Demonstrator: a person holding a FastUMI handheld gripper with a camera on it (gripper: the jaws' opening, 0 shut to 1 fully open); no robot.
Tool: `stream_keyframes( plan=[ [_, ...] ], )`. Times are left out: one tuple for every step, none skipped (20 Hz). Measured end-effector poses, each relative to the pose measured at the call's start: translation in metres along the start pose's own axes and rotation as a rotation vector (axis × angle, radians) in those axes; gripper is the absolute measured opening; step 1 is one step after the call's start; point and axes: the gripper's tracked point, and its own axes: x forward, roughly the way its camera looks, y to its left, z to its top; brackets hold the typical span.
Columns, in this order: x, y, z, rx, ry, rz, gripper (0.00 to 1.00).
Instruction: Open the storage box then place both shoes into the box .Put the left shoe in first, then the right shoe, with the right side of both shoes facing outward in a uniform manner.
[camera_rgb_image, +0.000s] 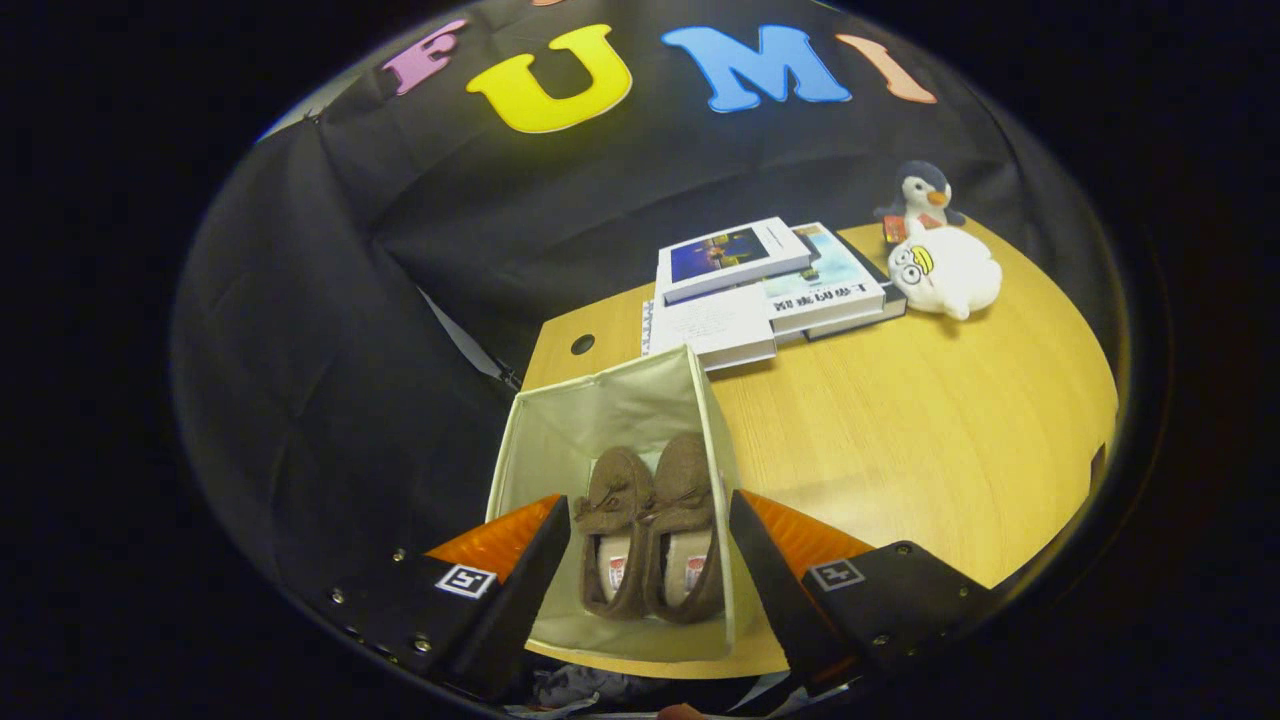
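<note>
The gripper (650, 560) is spread wide with nothing held, one finger on either side of the storage box (600, 420). The box is a pale fabric one standing open at the near edge of the bench (930, 430). Both shoes (650, 530) lie inside it side by side, touching each other, toes pointing away from the gripper and heels toward it. They are brown slippers with small bows on top and light linings. The left-hand shoe (612, 530) sits close to the left finger, the right-hand shoe (688, 530) close to the box's right wall.

Beyond the box, a loose stack of books (765, 290) lies on the bench. Just beside the books lies a white plush toy (945, 270), with a small penguin toy (922, 195) standing behind it against the dark cloth wall.
</note>
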Motion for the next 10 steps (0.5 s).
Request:
stream_keyframes(
  plan=[
    [-0.006,-0.001,0.007,-0.012,-0.021,0.01,0.98],
    [-0.013,-0.004,0.013,-0.027,-0.041,0.017,0.98],
    [-0.018,-0.009,0.021,-0.048,-0.064,0.02,0.97],
    [-0.025,-0.014,0.028,-0.071,-0.09,0.019,0.97],
    [-0.032,-0.019,0.036,-0.092,-0.115,0.015,0.97],
    [-0.038,-0.025,0.043,-0.111,-0.136,0.014,0.97],
    [-0.045,-0.03,0.05,-0.128,-0.154,0.014,0.97],
    [-0.052,-0.037,0.057,-0.147,-0.171,0.01,0.97],
    [-0.06,-0.045,0.065,-0.165,-0.193,0.004,0.97],
    [-0.067,-0.054,0.072,-0.183,-0.213,-0.006,0.98]
  ],
)
